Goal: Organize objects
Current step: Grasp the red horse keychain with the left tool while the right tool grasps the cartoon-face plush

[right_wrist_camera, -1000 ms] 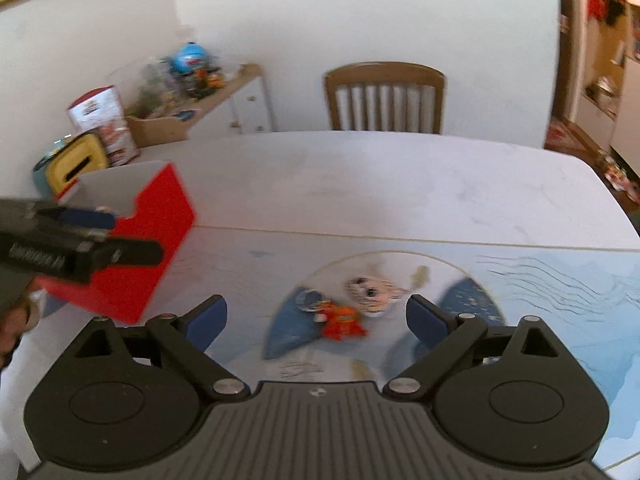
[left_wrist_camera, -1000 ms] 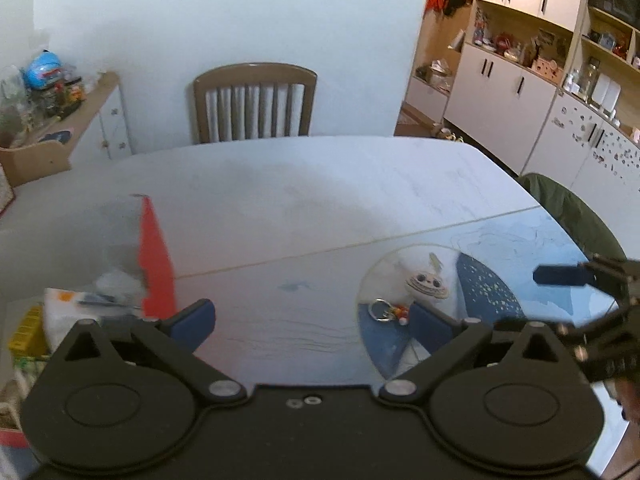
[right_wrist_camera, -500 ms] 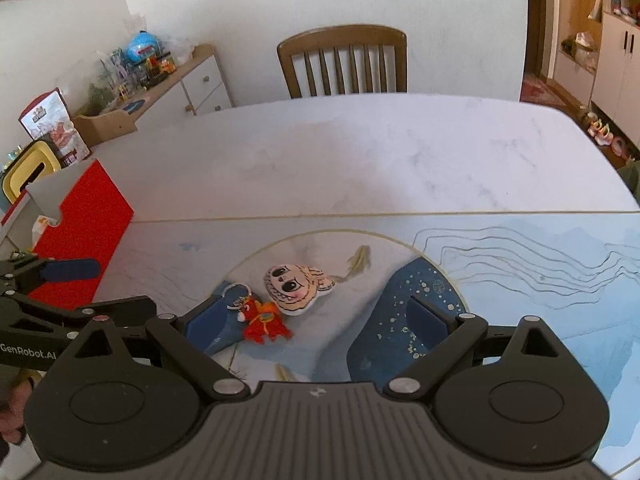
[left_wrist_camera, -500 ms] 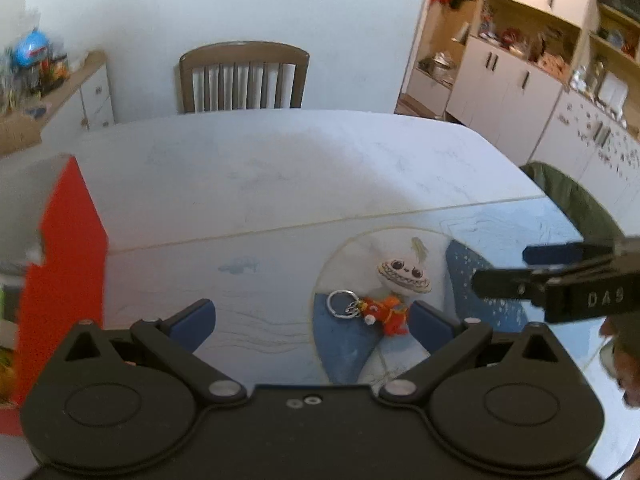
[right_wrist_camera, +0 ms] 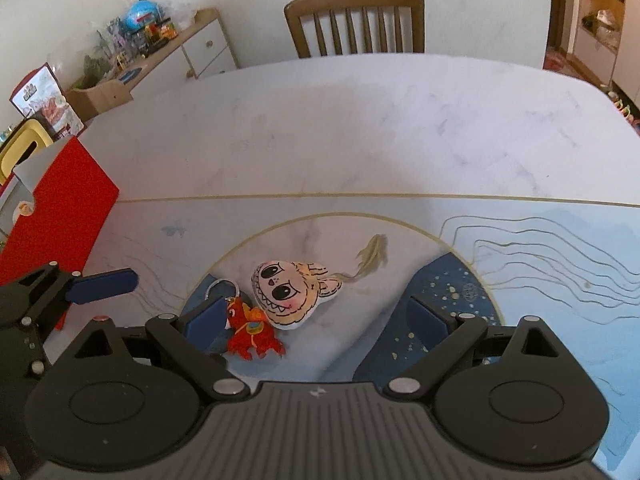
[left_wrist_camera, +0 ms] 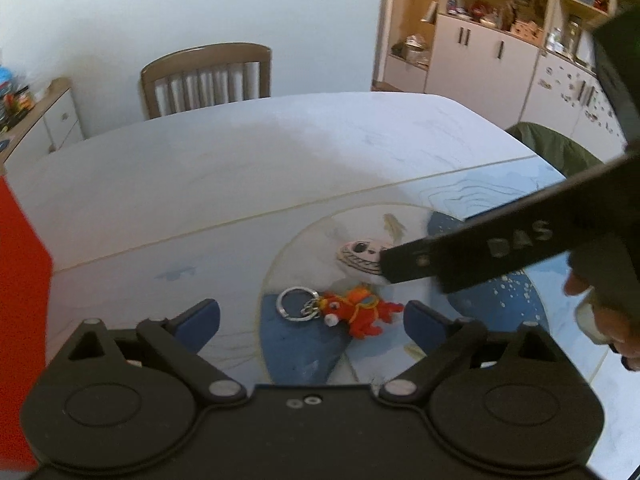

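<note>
Nothing is sorted yet. The red box (right_wrist_camera: pixel 60 216) stands at left of frame. The face charm (right_wrist_camera: pixel 292 292) and red keychain toy (left_wrist_camera: pixel 360 314) lie low centre. My left gripper (left_wrist_camera: pixel 312 316) and right gripper (right_wrist_camera: pixel 320 320) are both spread, holding nothing.

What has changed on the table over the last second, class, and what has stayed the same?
Both grippers moved in over the red keychain toy: the left gripper now frames it, and the right gripper is close above the face charm. Nothing was grasped; both stayed open. Toy, charm and red box did not move.
</note>
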